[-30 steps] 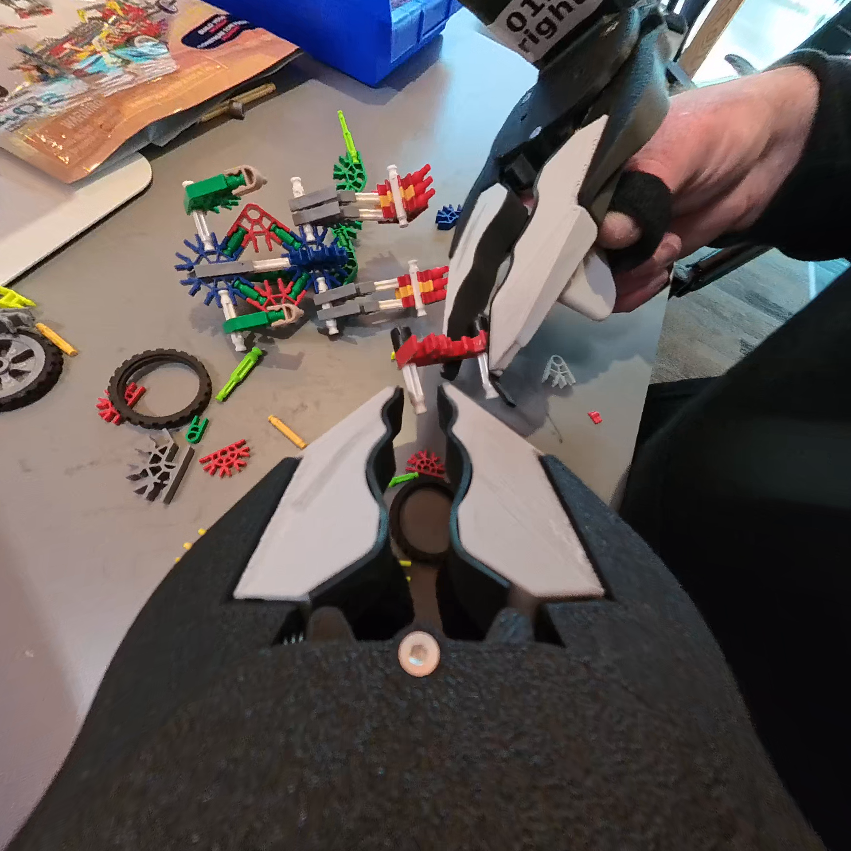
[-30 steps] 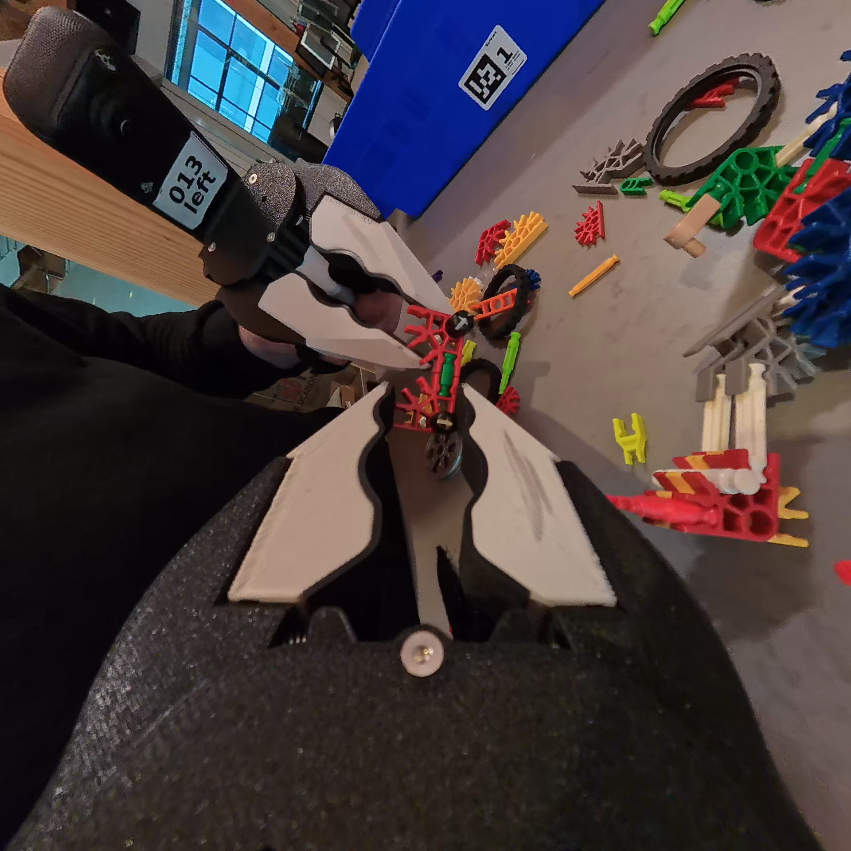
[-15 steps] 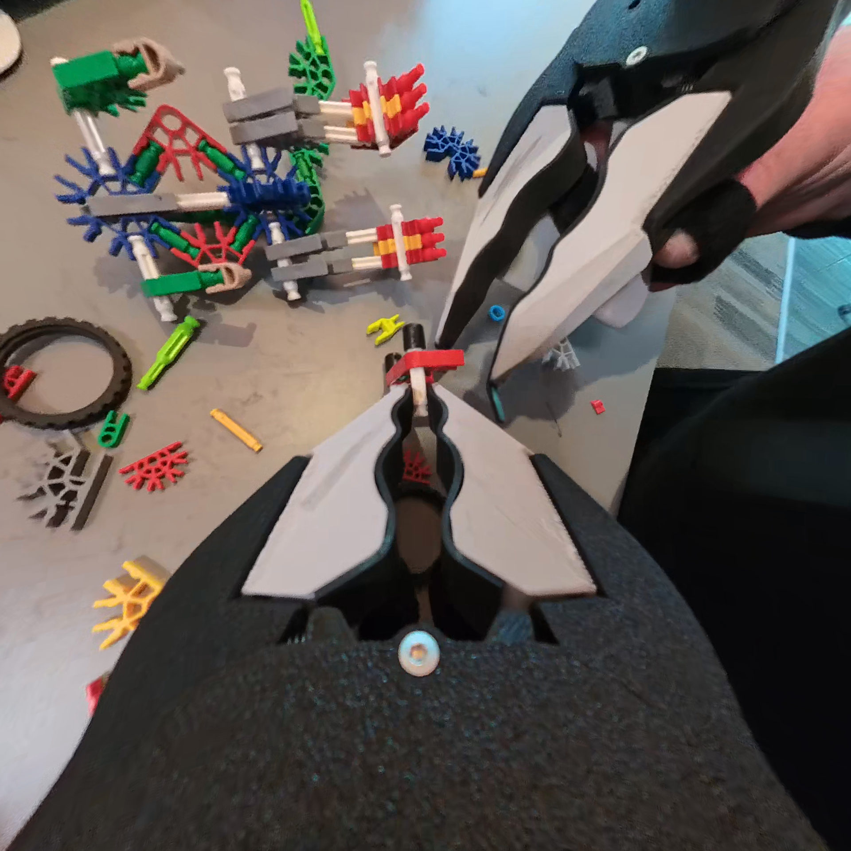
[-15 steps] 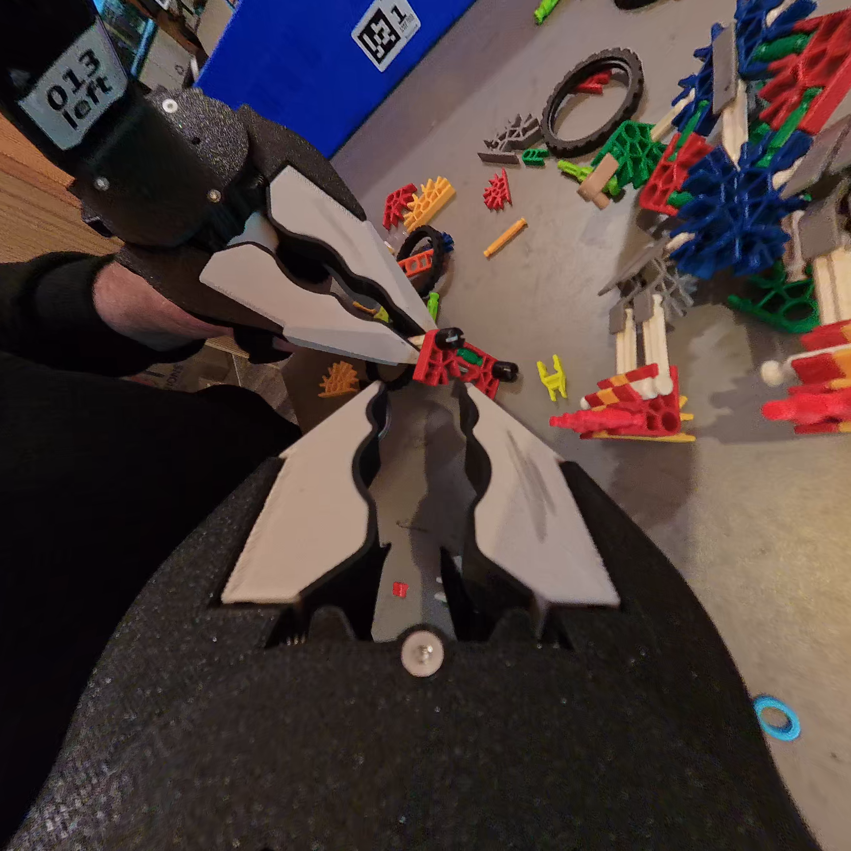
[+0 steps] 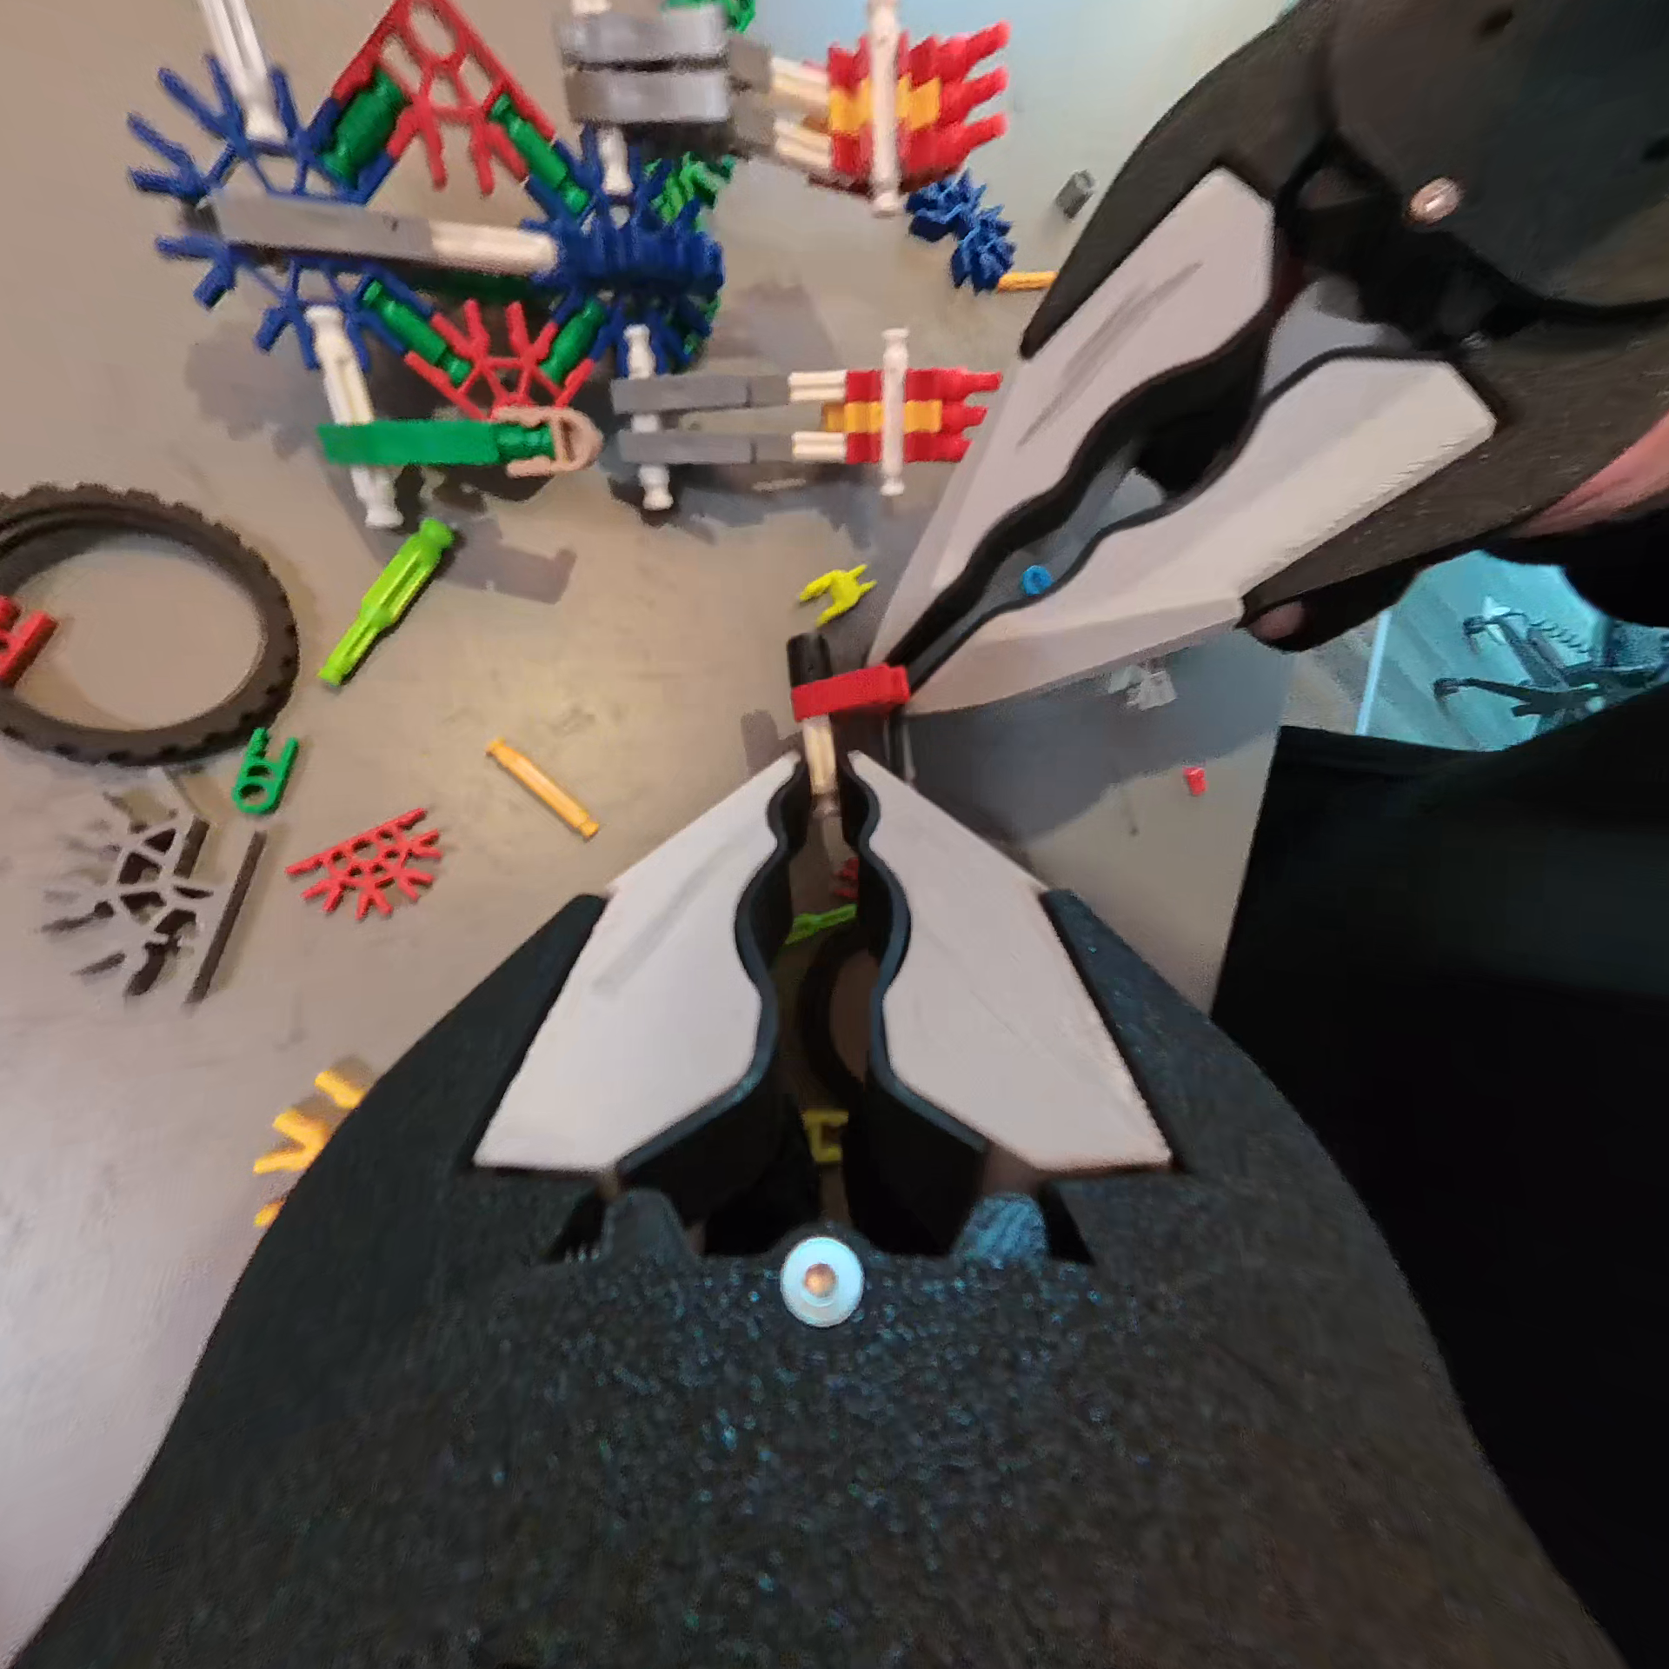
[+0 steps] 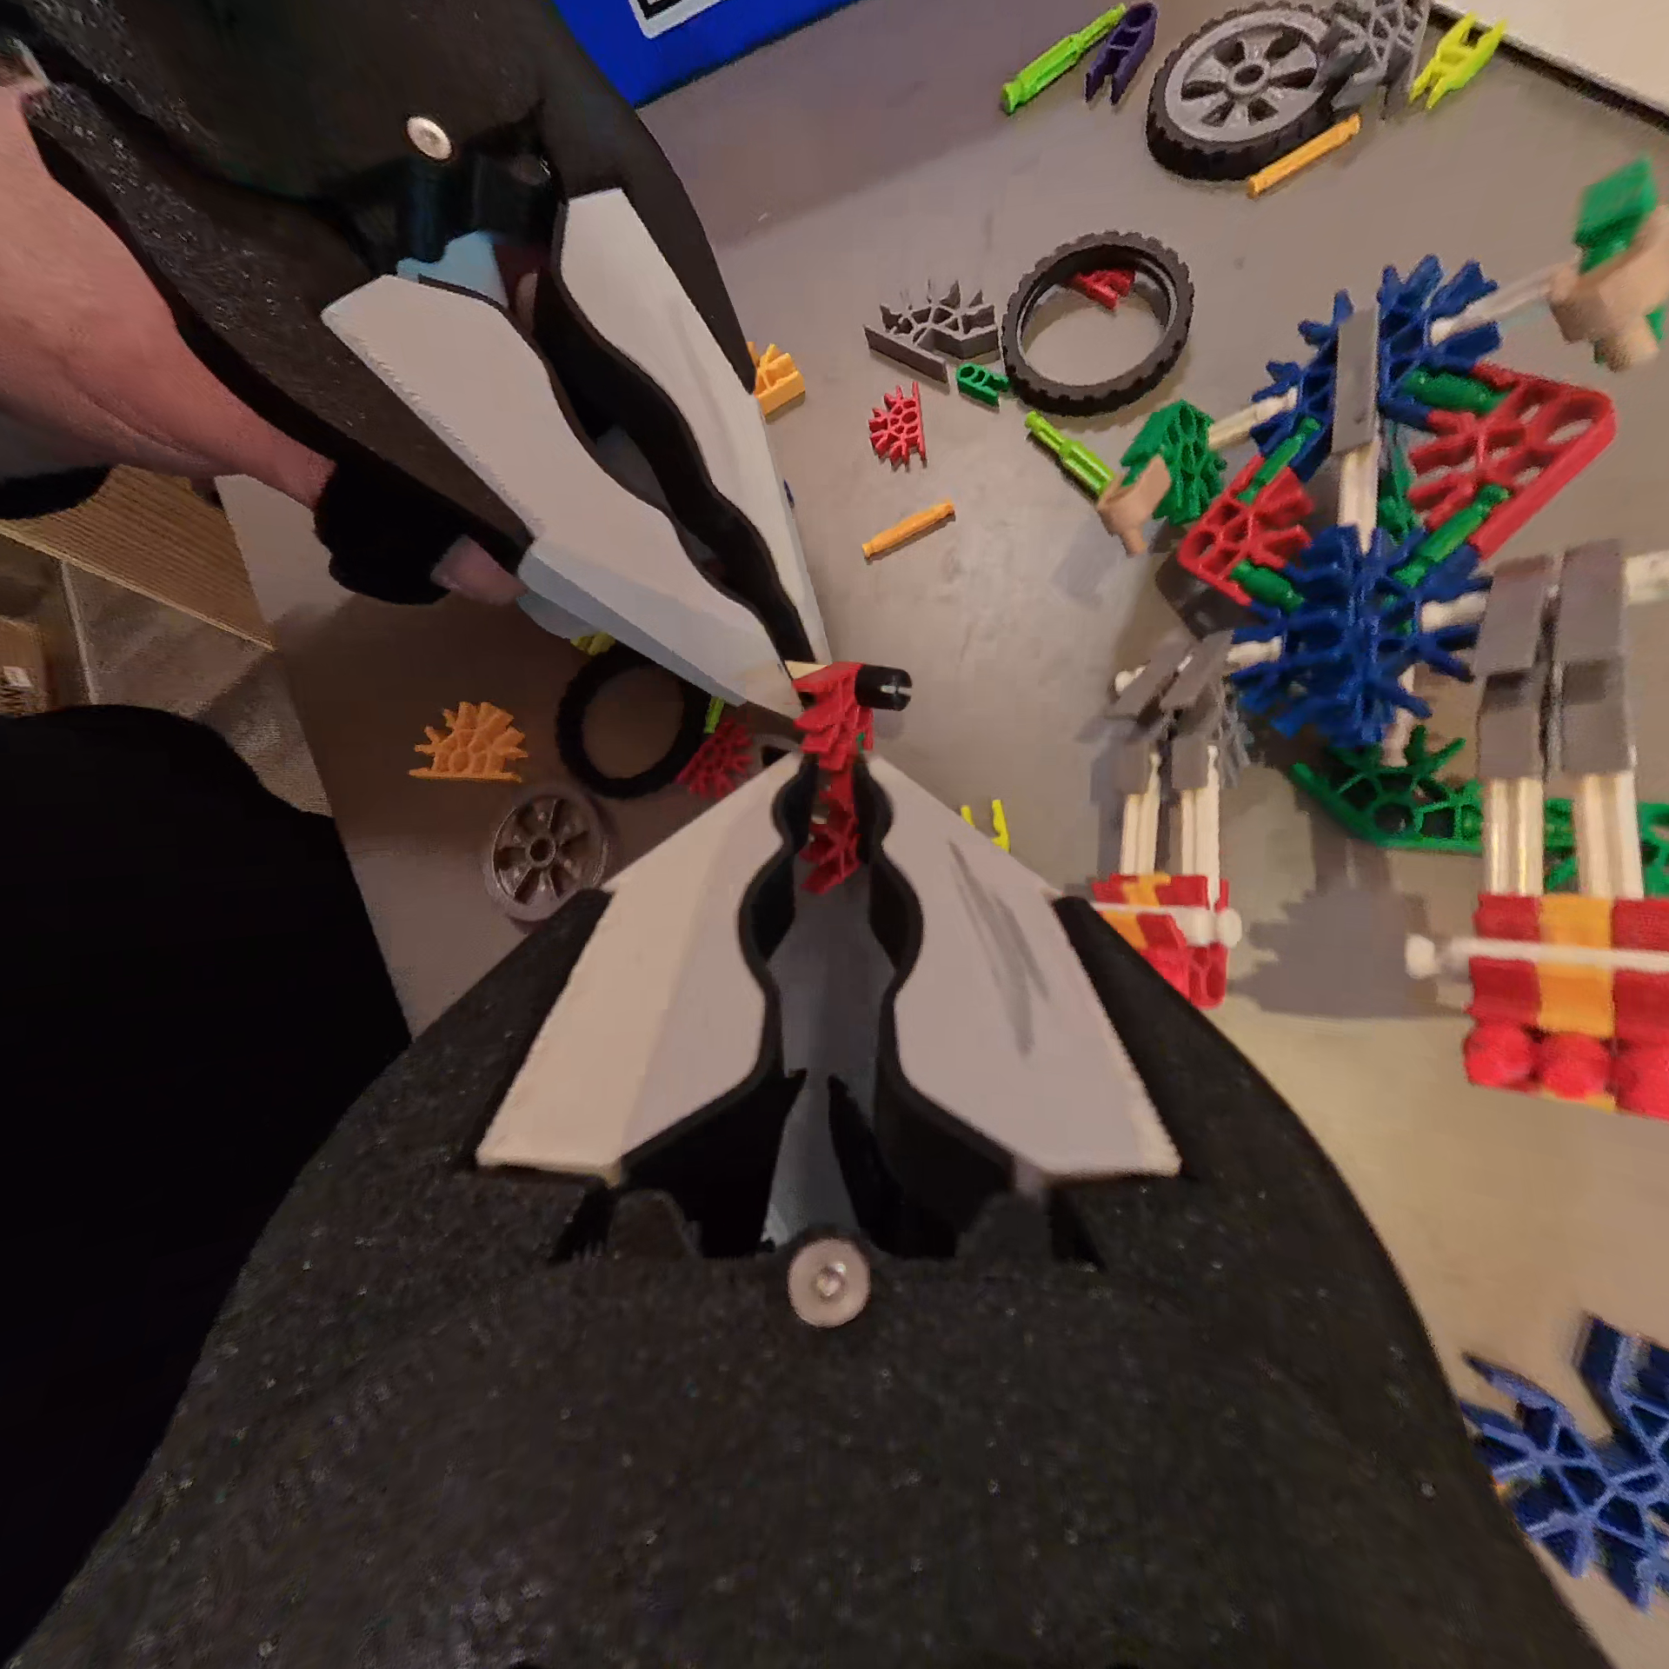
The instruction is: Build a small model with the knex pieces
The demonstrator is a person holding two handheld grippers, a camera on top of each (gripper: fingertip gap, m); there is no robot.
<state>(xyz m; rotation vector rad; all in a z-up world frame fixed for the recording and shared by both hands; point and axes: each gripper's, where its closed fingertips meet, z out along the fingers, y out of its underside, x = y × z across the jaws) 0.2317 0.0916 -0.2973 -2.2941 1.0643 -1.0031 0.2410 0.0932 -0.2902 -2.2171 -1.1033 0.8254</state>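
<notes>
A small assembly hangs above the grey table (image 5: 560, 650): a red connector (image 5: 849, 691) on a cream rod (image 5: 820, 754) with a black end cap (image 5: 806, 655). My left gripper (image 5: 824, 768) is shut on the cream rod just below the connector. My right gripper (image 6: 829, 768) is shut on the red connector (image 6: 835, 795), which sits between its fingers. In the left wrist view the right gripper (image 5: 899, 691) comes in from the upper right. In the right wrist view the left gripper (image 6: 795, 682) comes in from the upper left, and the black cap (image 6: 881, 688) sticks out to the right.
A large model of blue, red, green and grey pieces (image 5: 433, 253) lies beyond the grippers, also in the right wrist view (image 6: 1355, 587). A black tyre ring (image 5: 144, 632), a spoked wheel (image 6: 1246, 90) and loose connectors and rods lie around. The table edge (image 5: 1246, 813) is to my right. Both grippers' tips are close together, under 4 cm apart. The spoked wheel (image 6: 1246, 90) is about equally far from each gripper, around 20 centimetres.
The right gripper held the assembly, then opened as the left gripper shut on the rod. Now the right gripper has shut again on the red connector. Both views moved closer to the model.
</notes>
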